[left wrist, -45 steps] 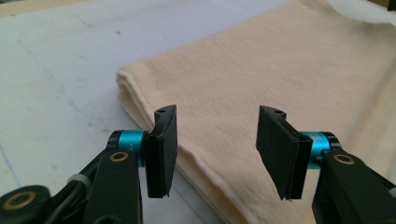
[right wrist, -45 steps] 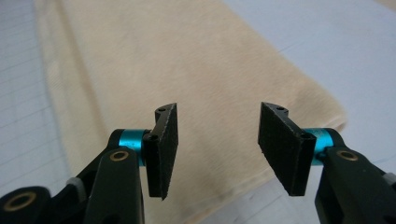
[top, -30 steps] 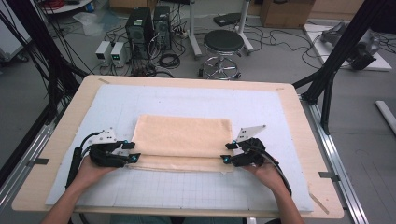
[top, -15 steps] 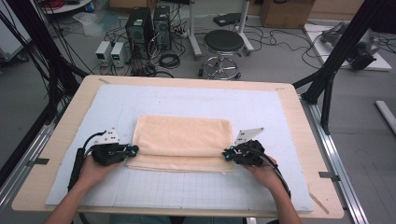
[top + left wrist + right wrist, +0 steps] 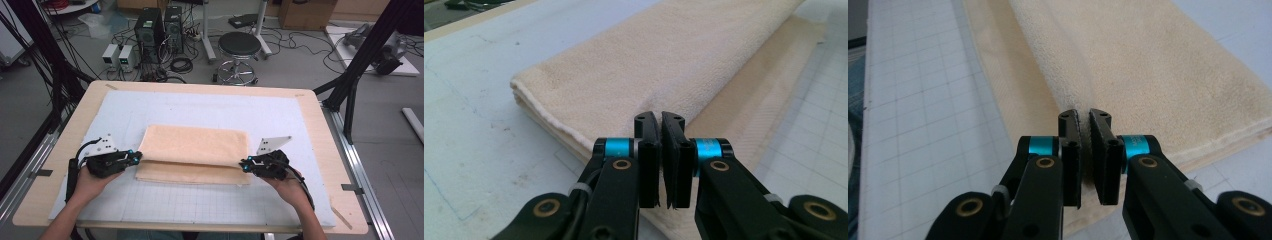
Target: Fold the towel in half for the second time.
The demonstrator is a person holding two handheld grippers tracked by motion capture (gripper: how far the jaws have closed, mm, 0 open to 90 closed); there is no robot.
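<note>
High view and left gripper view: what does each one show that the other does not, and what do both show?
High view alone: the person's hands, the right gripper at the towel's right end, the whole table, and the floor behind with a stool and computers.
Left gripper view alone: close up, the left gripper with its jaws shut on the towel's near edge, and the weave of the cloth.
Both: the folded beige towel on the pale gridded mat, and the left gripper at the towel's left end.

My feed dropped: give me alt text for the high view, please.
A folded peach towel lies on a gridded white mat. The left gripper and right gripper, each in a hand, pinch its near layer at opposite ends, jaws shut.
</note>
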